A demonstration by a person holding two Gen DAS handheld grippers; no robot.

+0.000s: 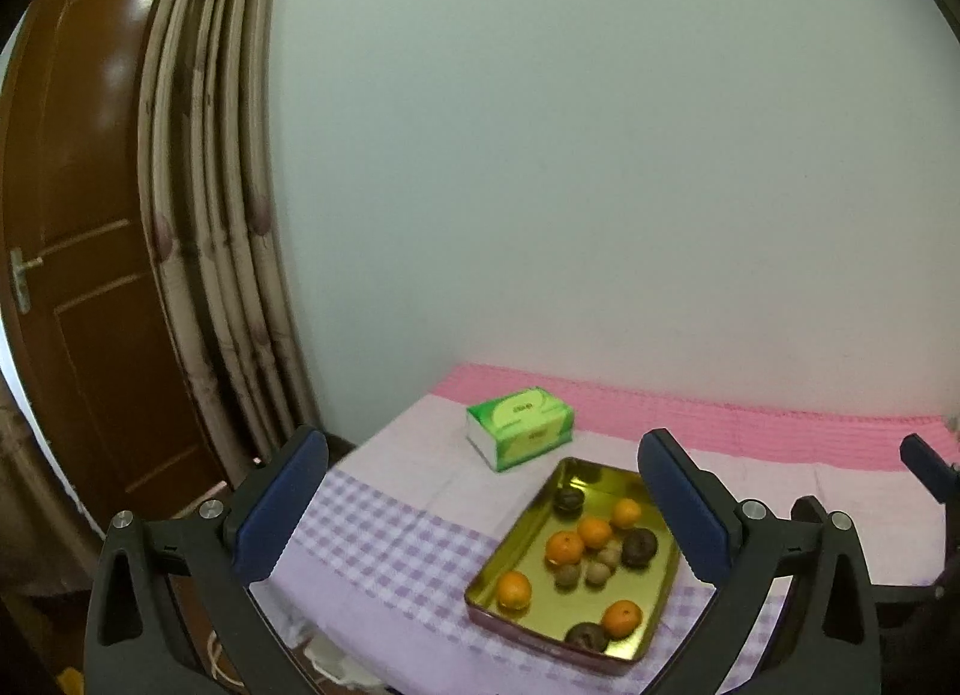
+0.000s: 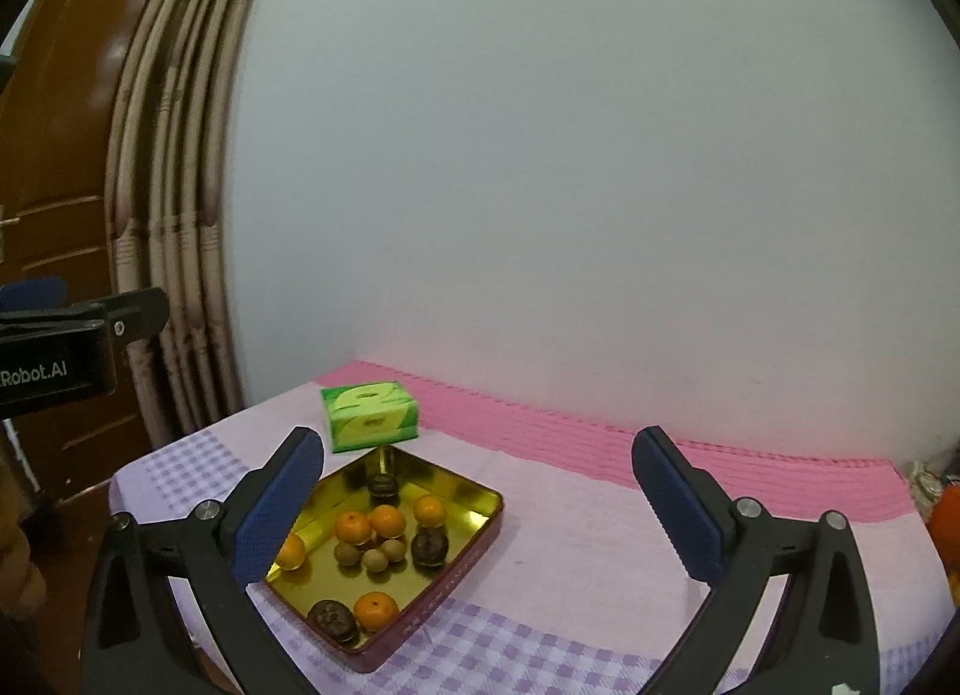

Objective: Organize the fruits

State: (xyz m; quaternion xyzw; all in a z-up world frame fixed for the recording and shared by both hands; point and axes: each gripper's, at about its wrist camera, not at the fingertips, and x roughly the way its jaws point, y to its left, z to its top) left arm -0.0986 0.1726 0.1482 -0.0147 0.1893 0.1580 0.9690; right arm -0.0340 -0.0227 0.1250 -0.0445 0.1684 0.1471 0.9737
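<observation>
The fruits lie loose in a shallow gold-lined tin tray [image 1: 654,605] with a dark red outer wall, set on a table covered by a lilac-checked and pink tablecloth [image 1: 384,551]. In the left wrist view five small oranges are spread through it: two touching near the middle [image 1: 565,547] [image 1: 595,532], one toward the far end [image 1: 626,513], one by the near left wall [image 1: 514,589] and one near the front corner [image 1: 622,618]. Three small tan round fruits [image 1: 597,572] cluster in the centre, just beside the paired oranges. Three dark, wrinkled round fruits sit at the far end [image 1: 568,501], at the right of the cluster [image 1: 638,547] and at the front corner [image 1: 587,637], this last touching the nearest orange.

The left gripper [image 1: 483,509] hangs above the table with its blue-padded fingers spread wide and nothing between them; the tray shows in the gap, toward the right finger. The right gripper [image 2: 477,506] is likewise wide apart and empty, with the tray [image 2: 474,554] low in the gap, next to its left finger [image 2: 279,509], which hides part of one orange.

A green tissue box [image 1: 519,418] stands on the cloth just beyond the tray's far end. Behind are a pale wall, a striped curtain [image 1: 204,215] and a brown wooden door [image 1: 78,215].
</observation>
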